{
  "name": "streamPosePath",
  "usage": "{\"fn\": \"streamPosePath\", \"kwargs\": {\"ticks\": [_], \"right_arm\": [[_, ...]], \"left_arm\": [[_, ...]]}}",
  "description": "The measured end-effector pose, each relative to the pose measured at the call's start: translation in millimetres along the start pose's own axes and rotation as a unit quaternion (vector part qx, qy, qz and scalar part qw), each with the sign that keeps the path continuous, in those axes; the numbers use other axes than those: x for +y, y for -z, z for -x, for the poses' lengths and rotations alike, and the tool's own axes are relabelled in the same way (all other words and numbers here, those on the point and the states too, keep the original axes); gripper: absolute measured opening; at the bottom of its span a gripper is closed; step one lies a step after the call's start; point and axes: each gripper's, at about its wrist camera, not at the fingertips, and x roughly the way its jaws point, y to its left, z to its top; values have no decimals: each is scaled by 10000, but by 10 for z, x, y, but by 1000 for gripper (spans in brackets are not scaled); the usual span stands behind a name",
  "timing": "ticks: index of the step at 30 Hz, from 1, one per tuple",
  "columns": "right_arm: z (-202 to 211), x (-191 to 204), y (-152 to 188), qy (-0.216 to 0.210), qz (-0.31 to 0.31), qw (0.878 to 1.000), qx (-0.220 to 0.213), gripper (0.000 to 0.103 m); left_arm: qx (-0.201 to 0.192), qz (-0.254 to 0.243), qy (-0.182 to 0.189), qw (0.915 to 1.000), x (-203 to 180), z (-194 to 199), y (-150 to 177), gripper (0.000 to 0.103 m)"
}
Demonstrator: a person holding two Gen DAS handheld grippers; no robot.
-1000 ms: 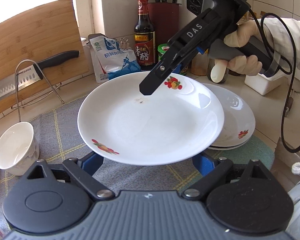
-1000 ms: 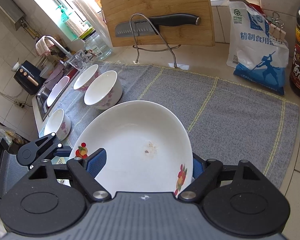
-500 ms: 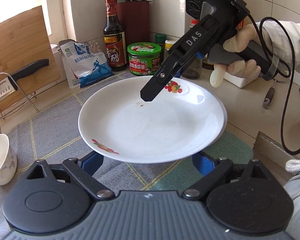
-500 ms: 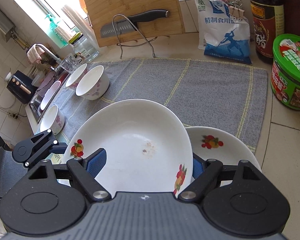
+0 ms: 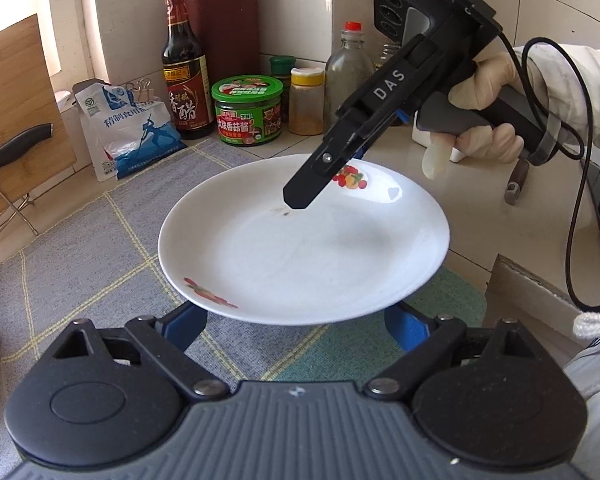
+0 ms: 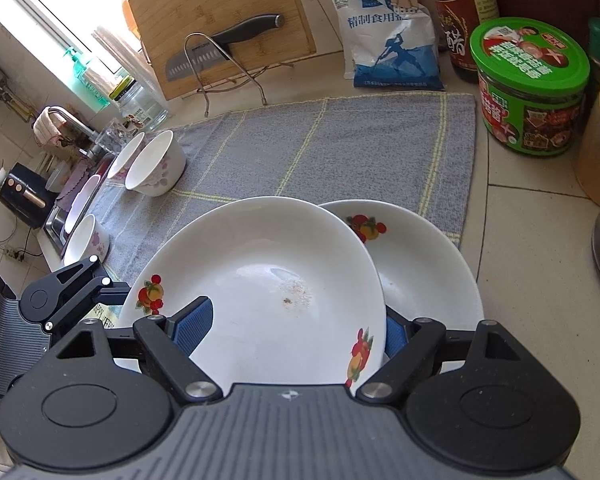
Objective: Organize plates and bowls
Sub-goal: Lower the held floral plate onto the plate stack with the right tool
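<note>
Fruit-patterned plate (image 5: 304, 248) carried level above second plate (image 6: 424, 264) on grey dish towel (image 6: 332, 144), presumably for stacking; left gripper (image 5: 296, 322) and right gripper (image 6: 296, 326), jaws wide, each appeared to cradle plate's opposite rim, sharing load.

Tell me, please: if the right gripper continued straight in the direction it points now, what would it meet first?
The right gripper already has the white plate between its fingers, so that comes first. Beyond it probably lies the grey cloth, though depth is hard to judge.
</note>
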Motion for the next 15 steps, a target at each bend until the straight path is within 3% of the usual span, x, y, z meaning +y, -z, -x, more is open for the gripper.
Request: {"fn": "streamPosePath", "kwargs": {"ticks": [15], "right_arm": [[64,-128,158,171,-247,9995,42,89]], "left_arm": [[-68,-84,55,9999,0,-110,-48,95]]}}
